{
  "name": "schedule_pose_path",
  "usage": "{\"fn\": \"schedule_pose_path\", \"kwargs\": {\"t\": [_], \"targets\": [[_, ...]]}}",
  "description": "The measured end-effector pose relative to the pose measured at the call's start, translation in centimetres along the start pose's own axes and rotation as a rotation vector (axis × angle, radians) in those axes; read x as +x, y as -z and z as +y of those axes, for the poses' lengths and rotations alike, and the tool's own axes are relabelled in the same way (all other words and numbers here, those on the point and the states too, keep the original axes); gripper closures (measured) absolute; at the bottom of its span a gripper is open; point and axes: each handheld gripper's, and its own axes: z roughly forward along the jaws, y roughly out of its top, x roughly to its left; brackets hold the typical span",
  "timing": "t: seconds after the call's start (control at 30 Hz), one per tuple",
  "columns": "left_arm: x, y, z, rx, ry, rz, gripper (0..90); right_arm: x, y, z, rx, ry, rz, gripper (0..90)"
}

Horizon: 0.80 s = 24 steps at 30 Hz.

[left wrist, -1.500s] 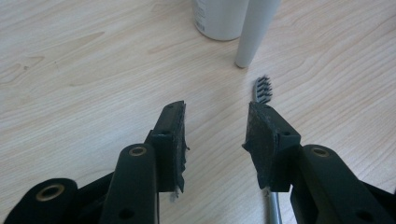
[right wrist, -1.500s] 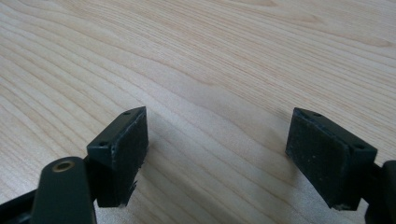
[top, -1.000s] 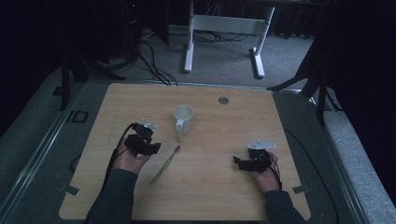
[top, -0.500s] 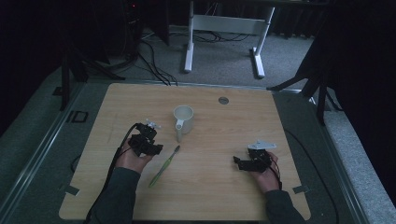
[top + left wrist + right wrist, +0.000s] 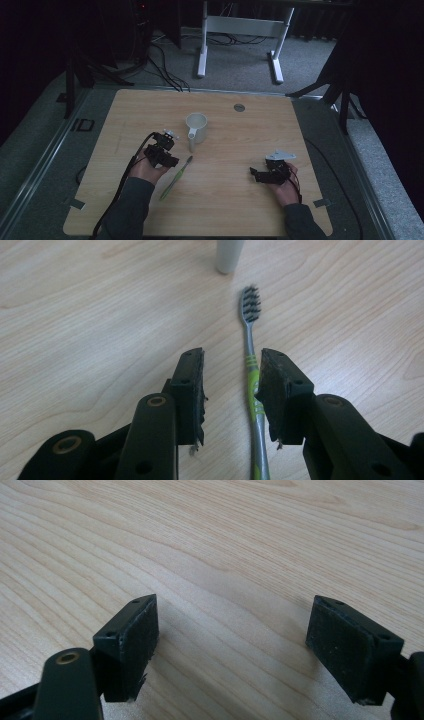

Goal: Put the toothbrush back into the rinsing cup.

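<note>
— Where is the toothbrush (image 5: 251,375)?
— Flat on the wooden table (image 5: 240,200), bristles toward the white mug (image 5: 196,128) — its green handle runs between the left gripper (image 5: 230,385) jaws.
— Clamped?
— No. The jaws have just been closing, yet the right-hand pad sits just beside the handle and a gap shows on the other side.
— And the right gripper (image 5: 230,645)?
— Jaws wide apart over bare wood, well away.

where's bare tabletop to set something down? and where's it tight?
Free: the far right stretch of the table, between the round grommet and the right gripper; also the far left corner, left of the white mug. The near middle, between the toothbrush and right gripper, is bare too. Crowded: around the left gripper, whose jaws have been closing with the toothbrush between them, close below the mug.
</note>
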Motion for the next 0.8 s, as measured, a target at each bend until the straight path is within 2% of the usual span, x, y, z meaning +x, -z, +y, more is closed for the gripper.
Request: {"fn": "schedule_pose_path", "kwargs": {"t": [0.23,0.57,0.8], "targets": [[-0.3,-0.7,0.4,0.054,-0.019,-0.016,62.0,0.0,0.0,0.0,0.0,-0.001,0.0,20.6],[-0.7,-1.4,0.7,0.094,-0.018,-0.004,60.6,0.0,0.0,0.0,0.0,0.0,0.0,20.6],[-1.2,-2.3,0.8,0.141,-0.038,-0.026,61.1,0.0,0.0,0.0,0.0,-0.001,0.0,20.6]]}}
